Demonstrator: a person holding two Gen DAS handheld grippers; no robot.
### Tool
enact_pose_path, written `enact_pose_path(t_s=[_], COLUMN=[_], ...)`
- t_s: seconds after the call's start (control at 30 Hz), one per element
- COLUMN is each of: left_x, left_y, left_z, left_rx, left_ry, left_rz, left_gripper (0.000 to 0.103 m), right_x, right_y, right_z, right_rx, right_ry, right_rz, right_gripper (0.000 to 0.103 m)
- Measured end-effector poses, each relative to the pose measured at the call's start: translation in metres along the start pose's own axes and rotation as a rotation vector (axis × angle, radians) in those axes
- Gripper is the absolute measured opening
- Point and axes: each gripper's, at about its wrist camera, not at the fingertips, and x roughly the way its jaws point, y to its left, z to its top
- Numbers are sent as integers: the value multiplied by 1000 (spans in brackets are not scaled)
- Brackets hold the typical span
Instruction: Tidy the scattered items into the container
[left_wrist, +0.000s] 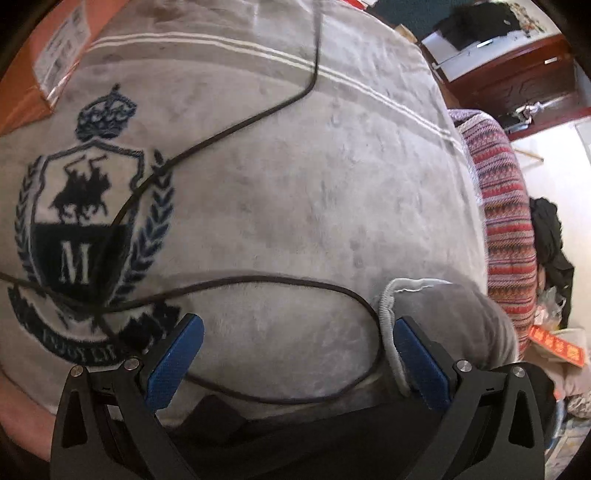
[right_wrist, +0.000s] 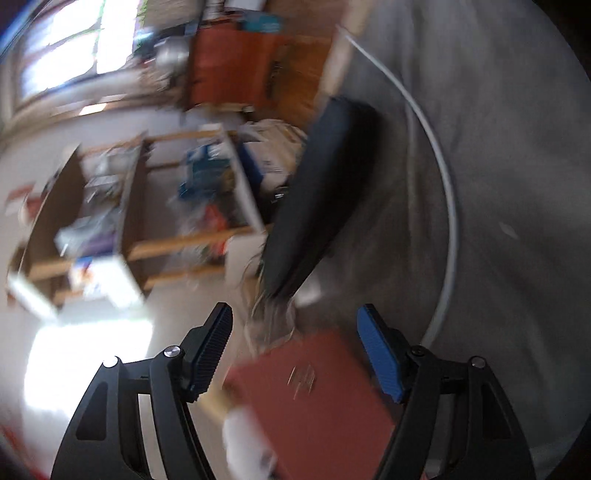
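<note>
My left gripper (left_wrist: 297, 354) gaped empty; the cable (left_wrist: 258, 277) looped between its fingers. My right gripper (right_wrist: 295, 350) gaped empty over a red book (right_wrist: 314, 398).

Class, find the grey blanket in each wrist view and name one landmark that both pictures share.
Left wrist view: the grey blanket fills most of the picture, with a dark crest at the left and a thin black cable across it.
Right wrist view: the blanket covers the right side, blurred, behind a dark case.
Shared landmark: the blanket's pale edge stripe.
</note>
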Motion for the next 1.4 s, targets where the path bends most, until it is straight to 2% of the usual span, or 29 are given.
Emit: enact_pose_path(t_s=[0.1, 0.13, 0.17, 0.27, 0.37, 0.47, 0.57, 0.67, 0.7, 0.73, 0.77, 0.8, 0.87, 0.9, 1.03, 1.17, 1.23, 1.33, 1.4], left_x=[8, 9, 9, 8, 4, -4, -12, -16, -16, -17, -18, -18, -21, -23, -46, -100, -135, -190, -222], left_y=[0, 0, 1, 1, -1, -4, -6, -8, -9, -9, -9, -9, -9, -8, -7, -5, -7, -17, -25], left_z=[0, 0, 0, -1, -3, -6, -8, -9, -9, -10, -10, -10, -11, -11, -15, -22, -31, -56, -76], left_rx=[14, 16, 16, 12, 22, 33, 42, 54, 58, 63, 68, 71, 70, 68, 71, 48, 30, 58, 91], left_ry=[17, 18, 19, 13, 2, -21, -53, -69, -73, -77, -81, -87, -103, -112, -208, -384, -487, -645, -748], left_rz=[15, 16, 16, 12, 12, 15, 25, 37, 42, 46, 48, 50, 49, 48, 69, 104, 99, 98, 119], left_gripper=[103, 103, 103, 103, 103, 103, 103, 103, 103, 103, 103, 103, 103, 103, 103, 103, 103, 103, 103], right_x=[44, 50, 50, 39, 4, -36, -69, -77, -72, -65, -58, -55, -60, -65, -112, -182, -213, -242, -256], right_y=[-3, 1, 6, 20, 42, 101, 180, 239, 248, 256, 261, 265, 260, 253, 215, 188, 175, 155, 145], right_z=[26, 32, 34, 35, 22, -16, -85, -165, -185, -208, -228, -245, -261, -266, -278, -313, -335, -361, -374], right_rx=[3, -19, -54, -130, -154, -262, -447, -570, -593, -639, -717, -805, -904, -937, -1023, -1237, -1366, -1534, -1585], right_ry=[-21, -52, -79, -112, -108, -39, 77, 219, 265, 314, 318, 264, 150, 133, 108, -19, -95, -178, -203], right_rz=[19, 21, 17, 1, 63, 169, 246, 266, 241, 179, 57, -106, -304, -361, -487, -601, -688, -834, -879], right_gripper=[71, 61, 35, 27, 27, 27, 27, 29, 32, 49, 93, 103, 101, 101, 99, 99, 100, 102, 102])
